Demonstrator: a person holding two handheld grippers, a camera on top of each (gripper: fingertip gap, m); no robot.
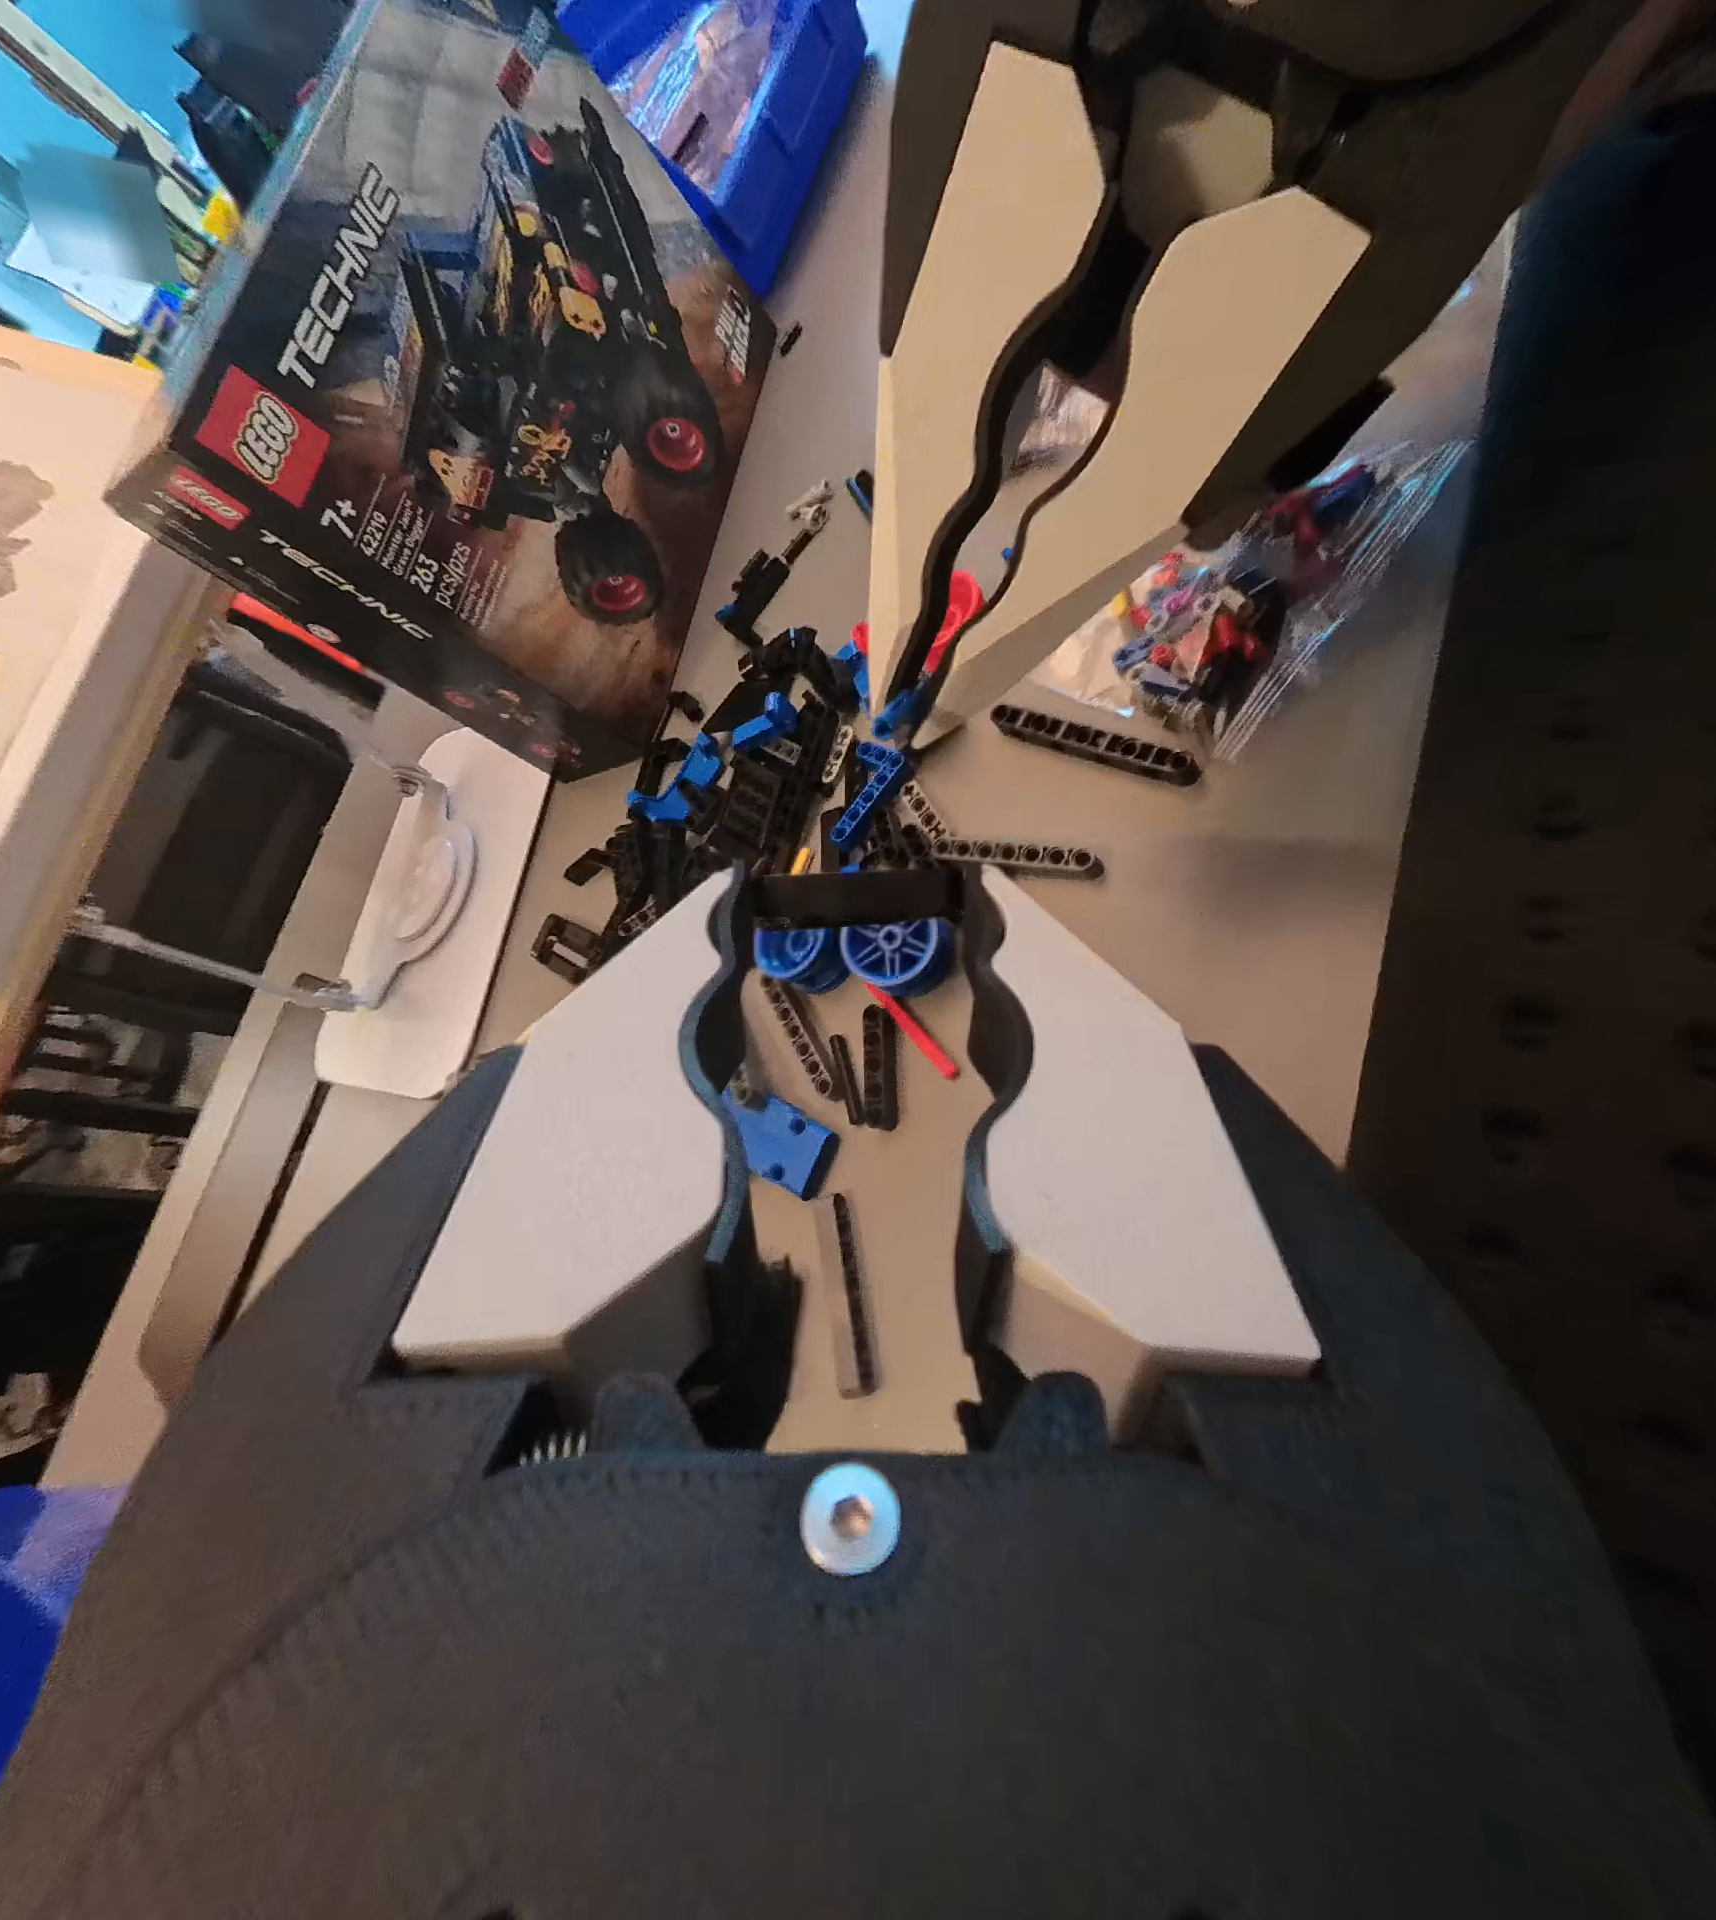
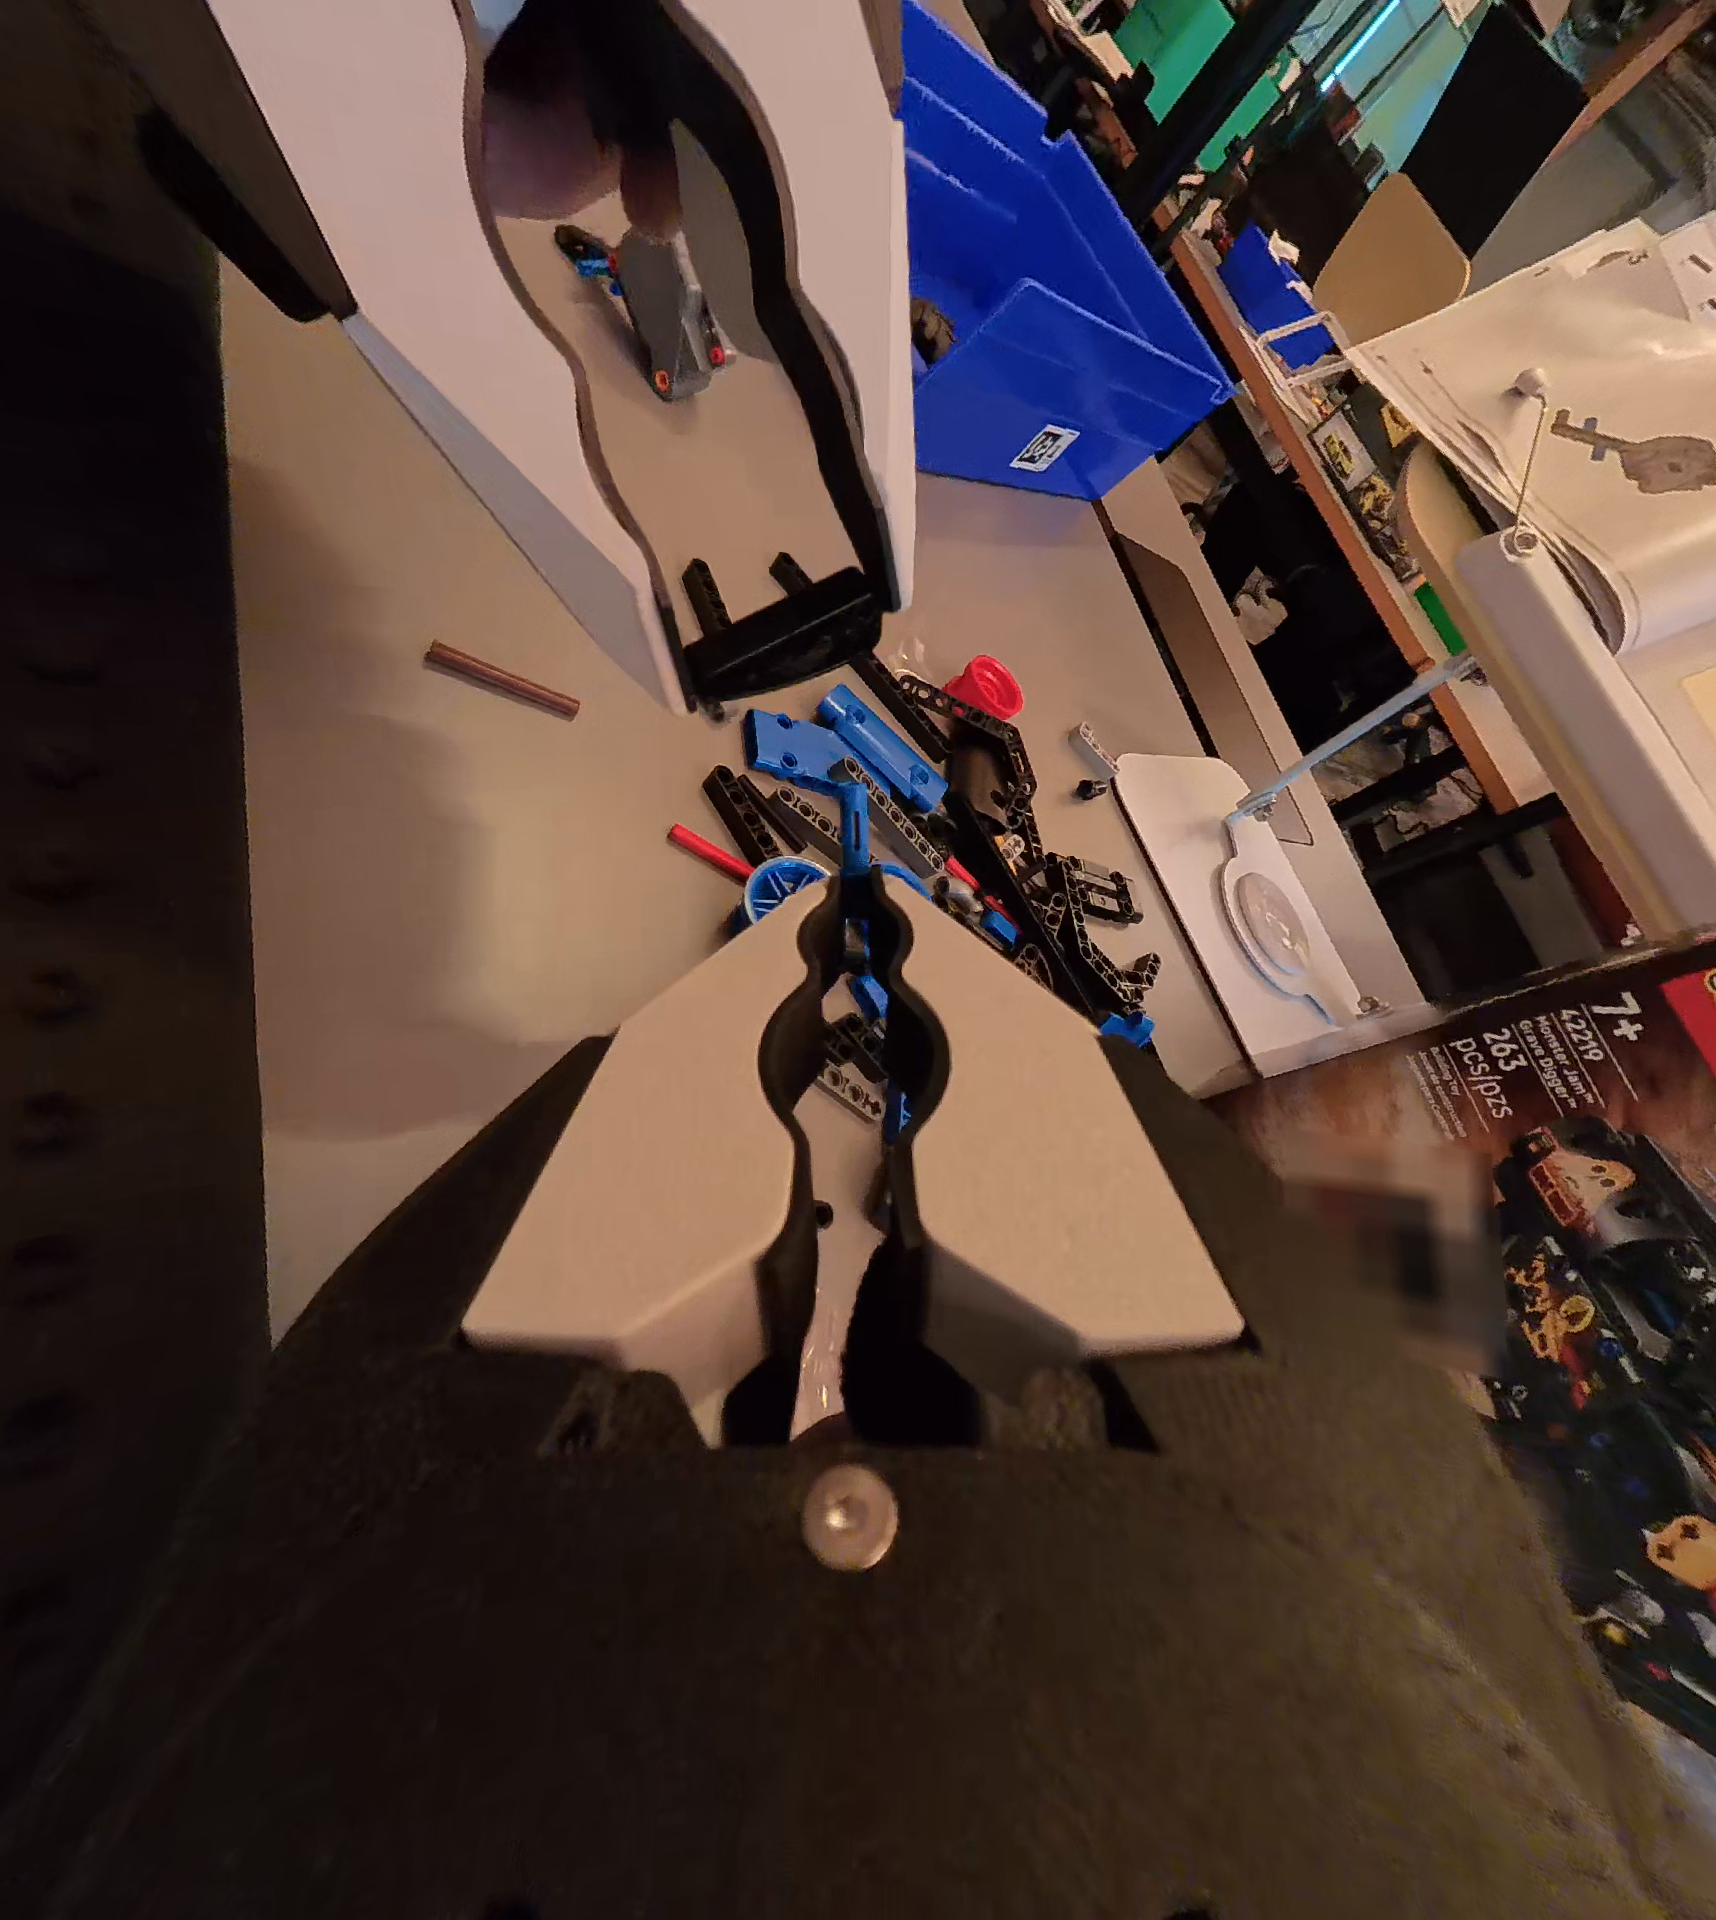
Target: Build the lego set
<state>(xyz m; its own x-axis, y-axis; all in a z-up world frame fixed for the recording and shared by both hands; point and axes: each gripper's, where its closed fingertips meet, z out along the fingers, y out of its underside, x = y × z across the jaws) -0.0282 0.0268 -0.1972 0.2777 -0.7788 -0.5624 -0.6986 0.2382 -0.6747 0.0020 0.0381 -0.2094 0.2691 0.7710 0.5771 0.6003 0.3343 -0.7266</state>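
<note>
Left hand-held gripper (image 1: 859,894) pinches a black lego piece (image 1: 856,891) crosswise between its fingertips, just above the loose pile of lego parts (image 1: 750,769) on the grey worktop (image 1: 1238,883). In the right wrist view that black piece (image 2: 781,636) shows as a flat bar with two prongs pointing back between the fingers. Right hand-held gripper (image 2: 856,904) is pressed together on a thin blue lego piece (image 2: 854,831) that sticks out past its tips toward the pile. The pile is mostly black beams mixed with blue parts, two blue wheels (image 1: 854,951), a red axle (image 1: 911,1031) and a red hub (image 2: 984,686). The set box (image 1: 459,416) lies beside the pile. A clear bag of small parts (image 1: 1218,623) is blurred, its contents hard to make out. The right gripper's fingers hide the lower part of the blue piece.
</note>
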